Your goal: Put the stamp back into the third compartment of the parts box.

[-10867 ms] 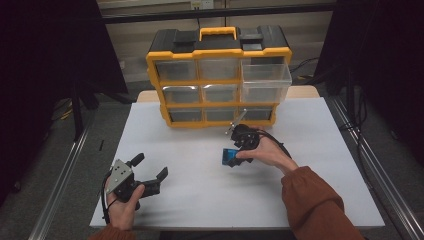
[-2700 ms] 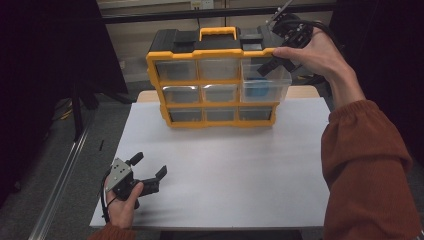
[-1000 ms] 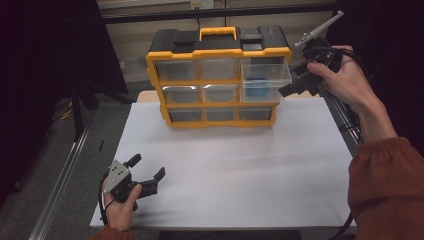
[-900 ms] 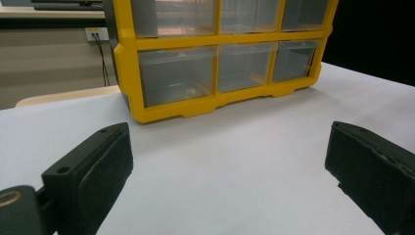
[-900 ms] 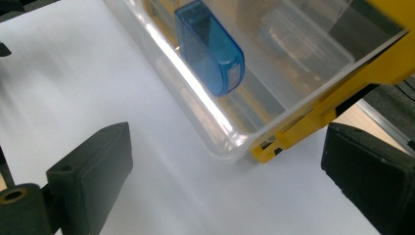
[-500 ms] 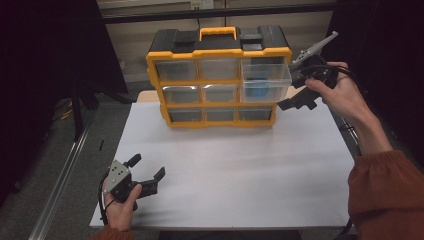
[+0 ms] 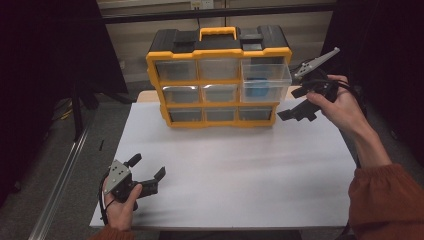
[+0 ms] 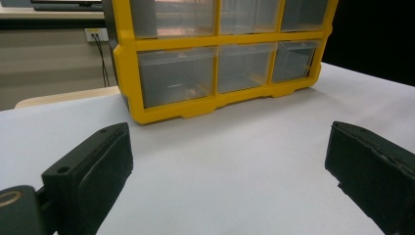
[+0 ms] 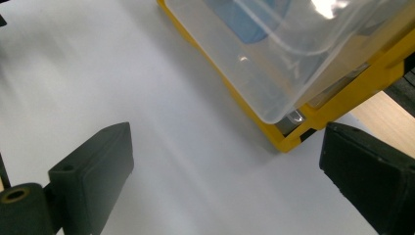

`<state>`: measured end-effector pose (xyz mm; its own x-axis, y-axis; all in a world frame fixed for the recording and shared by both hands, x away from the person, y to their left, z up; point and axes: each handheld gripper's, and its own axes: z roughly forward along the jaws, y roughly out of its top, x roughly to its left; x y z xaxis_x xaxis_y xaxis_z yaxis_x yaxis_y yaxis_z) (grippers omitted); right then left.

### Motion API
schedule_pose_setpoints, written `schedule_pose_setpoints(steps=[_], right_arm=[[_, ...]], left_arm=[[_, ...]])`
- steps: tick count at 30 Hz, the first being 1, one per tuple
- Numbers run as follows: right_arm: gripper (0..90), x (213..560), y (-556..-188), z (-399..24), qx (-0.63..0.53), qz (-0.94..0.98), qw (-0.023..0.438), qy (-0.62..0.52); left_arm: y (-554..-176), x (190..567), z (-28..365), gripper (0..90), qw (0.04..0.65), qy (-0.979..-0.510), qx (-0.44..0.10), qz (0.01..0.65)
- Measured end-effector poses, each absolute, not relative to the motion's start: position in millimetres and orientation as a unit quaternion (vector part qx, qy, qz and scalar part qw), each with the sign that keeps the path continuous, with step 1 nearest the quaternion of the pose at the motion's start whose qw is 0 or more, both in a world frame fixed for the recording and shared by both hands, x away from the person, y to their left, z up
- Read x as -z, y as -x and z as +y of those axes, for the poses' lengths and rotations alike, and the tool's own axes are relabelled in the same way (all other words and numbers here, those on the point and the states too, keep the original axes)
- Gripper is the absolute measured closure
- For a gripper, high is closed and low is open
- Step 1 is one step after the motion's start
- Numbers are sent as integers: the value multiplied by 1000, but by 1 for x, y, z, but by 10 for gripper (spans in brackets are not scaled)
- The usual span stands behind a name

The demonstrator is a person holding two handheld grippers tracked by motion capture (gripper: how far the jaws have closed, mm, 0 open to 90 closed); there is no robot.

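Since the frame half a second back, the right gripper (image 7: pixel 295 107) has come down at the right of the high view, from level with the organiser's top row to about level with its bottom row; the left gripper (image 7: pixel 148 173) has stayed put at lower left.

Right gripper: jaws wide apart, nothing between them. It is held in the air in the right hand (image 7: pixel 340 102), just right of the organiser (image 7: pixel 218 52), not touching it. In the right gripper view its jaws frame bare table, with the pulled-out drawer (image 9: pixel 274 63) overhead in the upper right and the organiser's yellow bottom corner beneath it.

Left gripper: jaws wide apart, empty. It rests low on the table (image 7: pixel 225 170) in the left hand (image 7: pixel 122 205), well apart from the organiser. In the left gripper view its jaws point at the organiser's lower drawers across bare white table.

Drawer (image 7: pixel 266 82): clear, top row, right column, pulled out towards the camera. A blue item (image 7: pixel 257 85) lies inside it; in the right gripper view it shows as a blue shape (image 9: pixel 249 17) through the drawer floor. What the item is I cannot tell.

Organiser: yellow and black, three rows of three clear drawers, standing at the far edge of the table in the upper middle of the high view. The other eight drawers are pushed in.
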<state>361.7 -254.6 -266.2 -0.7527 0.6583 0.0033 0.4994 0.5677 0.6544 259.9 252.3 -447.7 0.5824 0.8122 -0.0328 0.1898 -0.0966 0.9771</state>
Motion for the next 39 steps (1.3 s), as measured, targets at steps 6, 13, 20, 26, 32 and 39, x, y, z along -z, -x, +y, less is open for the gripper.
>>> schedule_pose_setpoints(steps=[6, 13, 20, 26, 32, 39], right_arm=[[49, 276, -354, -258, -337, 875, 120, -327], [52, 296, -350, -259, -345, 872, 114, -327], [54, 319, -348, -257, -345, 871, 115, -330], [52, 334, -346, -255, -355, 865, 108, -337], [53, 355, -345, -253, -356, 861, 97, -350], [56, 386, -340, -253, -375, 846, 100, -365]], left_arm=[[-260, 448, 253, 40, 565, -690, -274, 360], [-260, 448, 252, 40, 565, -687, -276, 364], [-260, 448, 253, 40, 569, -685, -273, 364], [-260, 448, 253, 40, 568, -686, -273, 364], [-260, 448, 253, 40, 567, -686, -275, 363], [-260, 448, 253, 40, 566, -685, -274, 366]])
